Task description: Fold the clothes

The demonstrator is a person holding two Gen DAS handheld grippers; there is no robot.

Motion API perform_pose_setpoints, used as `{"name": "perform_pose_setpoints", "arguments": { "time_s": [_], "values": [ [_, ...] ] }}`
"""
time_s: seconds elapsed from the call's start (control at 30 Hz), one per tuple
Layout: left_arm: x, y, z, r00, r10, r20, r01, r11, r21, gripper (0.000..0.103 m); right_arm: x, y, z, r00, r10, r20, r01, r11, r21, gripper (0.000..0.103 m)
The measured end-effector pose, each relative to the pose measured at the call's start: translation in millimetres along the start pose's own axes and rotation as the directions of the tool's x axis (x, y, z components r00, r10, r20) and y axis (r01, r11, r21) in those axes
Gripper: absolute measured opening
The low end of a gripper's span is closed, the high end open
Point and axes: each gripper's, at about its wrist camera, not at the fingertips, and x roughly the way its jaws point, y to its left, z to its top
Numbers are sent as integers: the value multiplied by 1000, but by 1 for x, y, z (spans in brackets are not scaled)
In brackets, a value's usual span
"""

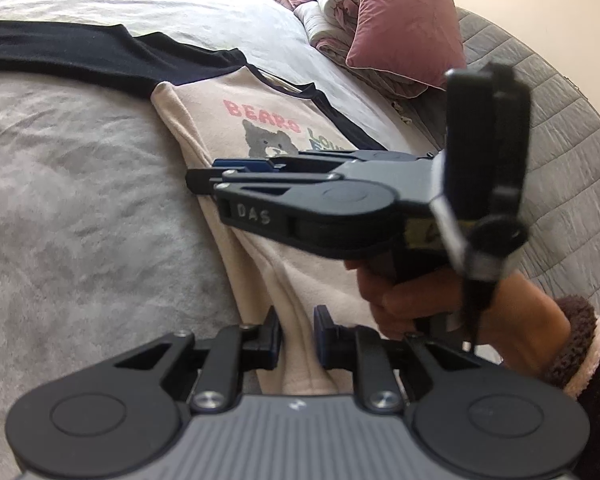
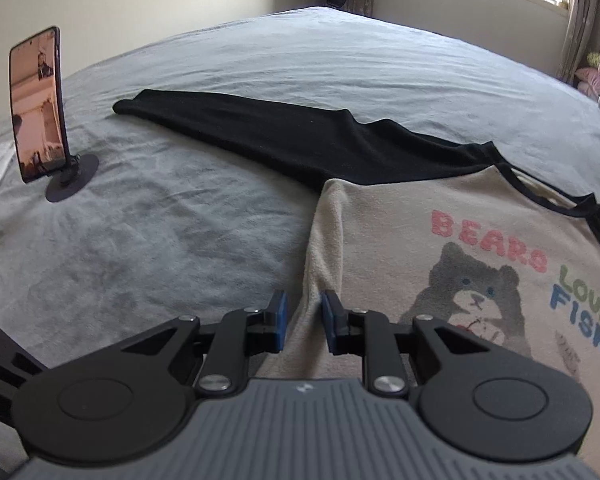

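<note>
We have the shirt (image 2: 440,240) lying flat on the bed (image 2: 180,240), cream body in the lower right of the right wrist view, its bear print facing up. One black sleeve (image 2: 300,136) stretches out toward the upper left of that frame, laid straight, we judge, so it can be folded in later without bunching.

Both our tools work the same long side edge of the shirt. The left tongs (image 1: 296,336) sit at the bottom centre of the left wrist view with a ridge of cream cloth running up between their blue pads (image 1: 274,338); the gap is narrow and the fabric seems pinched, so we read them as closed on the shirt, holding the lower part of the edge.

The right tongs (image 2: 304,320), further up the same edge, straddle a raised fold of the cloth. Their jaws stand slightly apart, with slivers of space beside the fold, so we judge they are not pressing it at this moment. In the left wrist view the right tool crosses mid-frame over the print, carried by a hand (image 1: 420,304) in a fuzzy dark cuff.

Two holds along one edge would let us lift it evenly and carry it across the chest.

A phone (image 2: 40,104) stands on a stand at the upper left, well apart from the shirt.
</note>
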Motion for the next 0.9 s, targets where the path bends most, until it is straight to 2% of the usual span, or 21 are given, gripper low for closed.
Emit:
{"name": "perform_pose_setpoints", "arguments": {
  "time_s": [0.07,0.17,0.27,0.37,0.47,0.57,0.77,0.87,0.9],
  "values": [
    [-2,0,-1,1000,15,11,-15,1000,-6,10,1,-1,-2,1000,-11,6,11,1000,0,22],
    [-8,2,-4,999,22,28,-22,999,-33,7,-1,-8,-1,1000,-2,25,0,999,52,8],
    [-18,3,-10,998,35,52,-32,998,-52,6,-6,-19,1,997,60,50,-68,984,164,8],
    [-31,9,-16,996,51,73,-43,994,-100,5,-10,-23,5,986,144,89,-162,952,261,7],
    [-40,18,-20,995,67,70,-56,987,-148,5,-6,-17,12,973,204,110,-228,925,304,7],
    [-44,25,-22,995,92,44,-83,982,-171,5,3,-6,17,970,219,101,-240,919,312,7],
    [-38,31,-25,989,142,-47,-148,980,-137,6,25,10,12,978,202,47,-206,929,308,10],
    [-41,29,-21,987,150,-61,-156,981,-116,9,22,11,12,976,214,45,-217,920,327,19],
    [-43,29,-20,986,155,-60,-161,981,-112,10,19,11,13,973,225,42,-226,915,335,27]
  ]
}}
